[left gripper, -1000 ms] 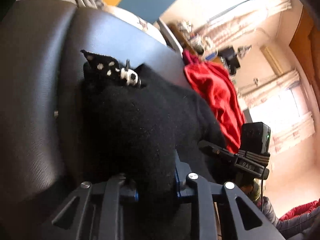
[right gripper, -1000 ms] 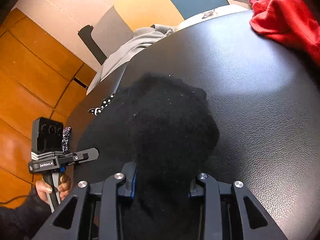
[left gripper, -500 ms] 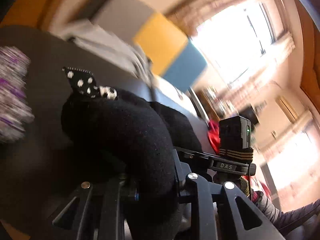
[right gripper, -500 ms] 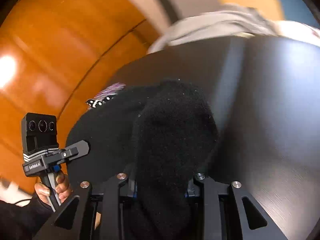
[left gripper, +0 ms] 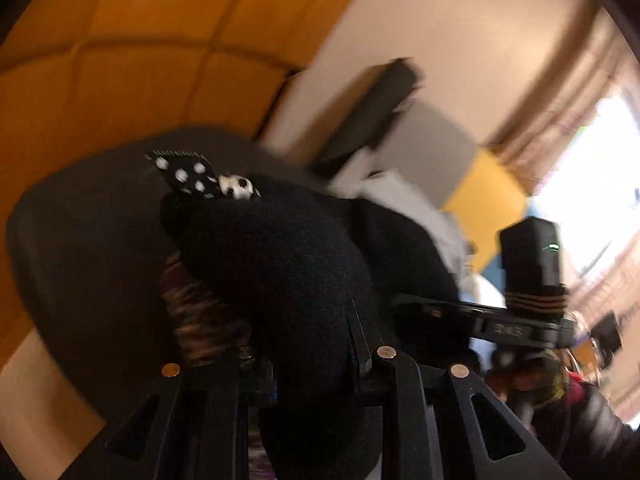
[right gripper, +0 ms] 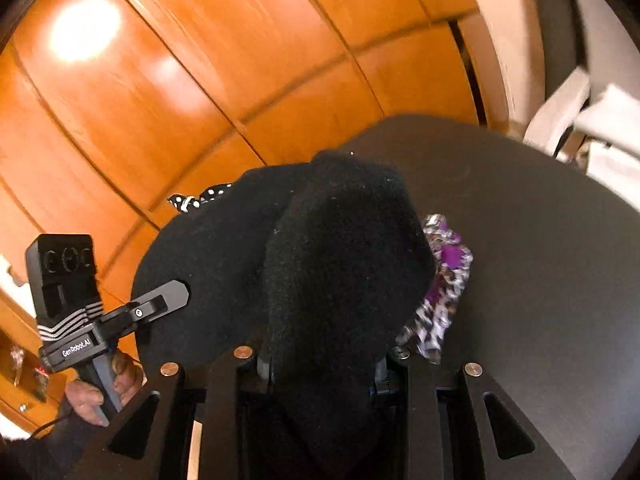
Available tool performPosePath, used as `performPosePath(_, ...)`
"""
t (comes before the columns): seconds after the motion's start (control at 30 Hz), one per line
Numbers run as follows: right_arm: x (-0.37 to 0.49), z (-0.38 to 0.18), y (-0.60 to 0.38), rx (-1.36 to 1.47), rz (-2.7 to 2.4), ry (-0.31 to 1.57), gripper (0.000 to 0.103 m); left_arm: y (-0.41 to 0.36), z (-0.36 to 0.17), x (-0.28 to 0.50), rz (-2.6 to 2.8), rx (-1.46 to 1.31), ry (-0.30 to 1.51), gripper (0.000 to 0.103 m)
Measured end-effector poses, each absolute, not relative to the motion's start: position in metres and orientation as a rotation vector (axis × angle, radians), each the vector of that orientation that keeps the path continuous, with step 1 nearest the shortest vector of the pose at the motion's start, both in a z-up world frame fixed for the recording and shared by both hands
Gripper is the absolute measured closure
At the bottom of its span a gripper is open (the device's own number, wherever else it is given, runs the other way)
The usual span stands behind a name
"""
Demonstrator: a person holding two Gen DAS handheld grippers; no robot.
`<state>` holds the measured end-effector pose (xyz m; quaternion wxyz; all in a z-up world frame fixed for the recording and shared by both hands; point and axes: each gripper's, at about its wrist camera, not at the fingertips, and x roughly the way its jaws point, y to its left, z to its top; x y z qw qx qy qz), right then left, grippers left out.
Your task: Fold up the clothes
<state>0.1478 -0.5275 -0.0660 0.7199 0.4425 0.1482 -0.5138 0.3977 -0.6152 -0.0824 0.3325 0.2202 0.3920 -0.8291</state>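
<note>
Between both grippers — seemingly black knit garment (right gripper: 344,264)

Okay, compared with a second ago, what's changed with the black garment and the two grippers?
Both grippers have swung sideways, carrying the black garment from near the red cloth, now out of view, to the table end by the wooden wall, above a purple patterned cloth. Unchanged: the left gripper and right gripper stay clamped on the garment.

Left hand-held gripper (left gripper: 312,360) fingertips buried in black knit garment (left gripper: 280,264), purple patterned cloth (right gripper: 444,280) half covered beneath it, pale clothes (left gripper: 400,196) beyond the worktop (left gripper: 80,248) motion-smeared (room likewise), garment cropped below.
</note>
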Motion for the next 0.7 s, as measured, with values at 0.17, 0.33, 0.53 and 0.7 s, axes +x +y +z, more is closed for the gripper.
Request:
performPosePath(0.17, 0.155, -0.127, -0.561, 1.052, -1.163, 0.493, 0.072, -0.614, -0.143, 0.4, -2.083, 0.613, 1.134, 0.079)
performPosePath(0.33, 0.147, -0.132, -0.559, 1.045, -1.171, 0.487, 0.068, -0.629, -0.145, 0.403, -2.048, 0.581, 1.127, 0.068)
performPosePath(0.53, 0.157, -0.115, -0.552, 0.951, -1.291, 0.605, 0.048, -0.616, -0.117, 0.396, -2.017, 0.61, 1.011, 0.058)
performPosePath(0.7, 0.16, -0.086, -0.539, 0.889, -1.401, 0.583, 0.04, -0.597, -0.098, 0.41, -1.919, 0.582, 0.976, 0.056)
